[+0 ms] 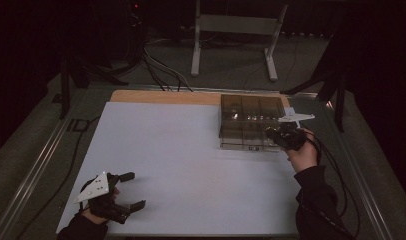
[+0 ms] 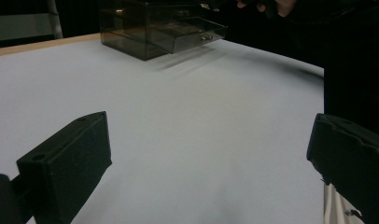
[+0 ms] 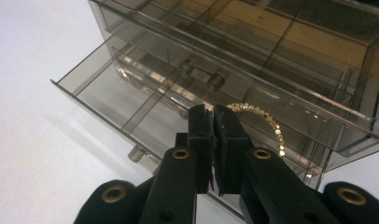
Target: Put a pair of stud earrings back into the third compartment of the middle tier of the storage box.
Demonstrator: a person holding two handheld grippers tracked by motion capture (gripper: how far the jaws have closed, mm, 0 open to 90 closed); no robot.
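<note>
At the far right of a white table sheet (image 1: 191,150) stands a smoky clear plastic drawer box (image 1: 251,120), its lower drawer (image 3: 131,100) pulled out toward the person. The drawer is split into compartments by thin walls, which suggests it is open to take in or give up something small. The right gripper (image 3: 212,116), held in a hand that comes in from the lower right, hangs just over the open drawer. Its two black jaws are pressed together, and a gold beaded chain (image 3: 267,123), likely a bracelet, curves out from their tips to the right and hangs above a drawer compartment. It appears pinched between the jaws, though the exact grip point is hidden. The left gripper (image 1: 126,192) rests low at the near left of the sheet, well apart from the box, probably just waiting. Its jaws stand wide apart, holding nothing, with bare sheet between them.
</note>
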